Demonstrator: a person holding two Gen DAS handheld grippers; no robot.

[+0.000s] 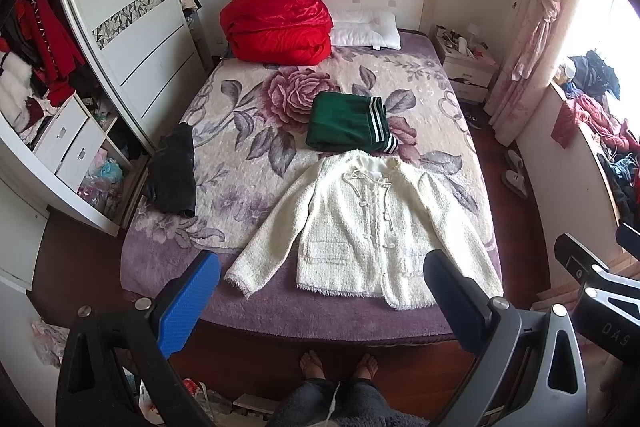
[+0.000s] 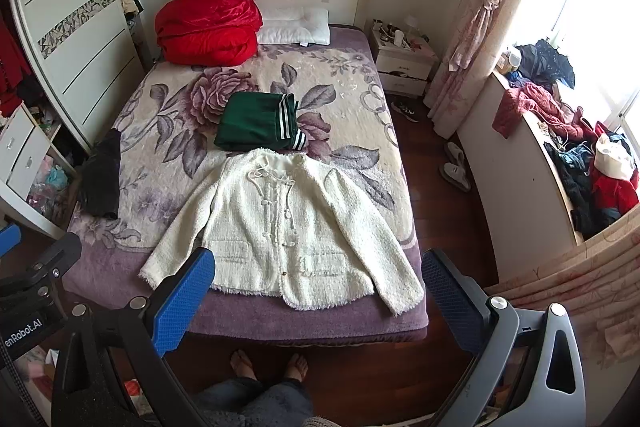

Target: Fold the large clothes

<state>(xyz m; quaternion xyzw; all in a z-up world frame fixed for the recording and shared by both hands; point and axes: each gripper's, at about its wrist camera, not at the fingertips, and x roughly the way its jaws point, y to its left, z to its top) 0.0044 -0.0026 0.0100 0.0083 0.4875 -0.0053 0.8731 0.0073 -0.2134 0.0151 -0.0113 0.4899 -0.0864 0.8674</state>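
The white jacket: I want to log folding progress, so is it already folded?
No, the white jacket lies flat and front up on the bed, both sleeves spread out.

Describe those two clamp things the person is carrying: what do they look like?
Each is a black-and-grey frame with silver bolts and two blue, ribbed finger pads. The left gripper and the right gripper look alike. White lettering marks their bodies. The person wears dark grey fuzzy trousers and no shoes.
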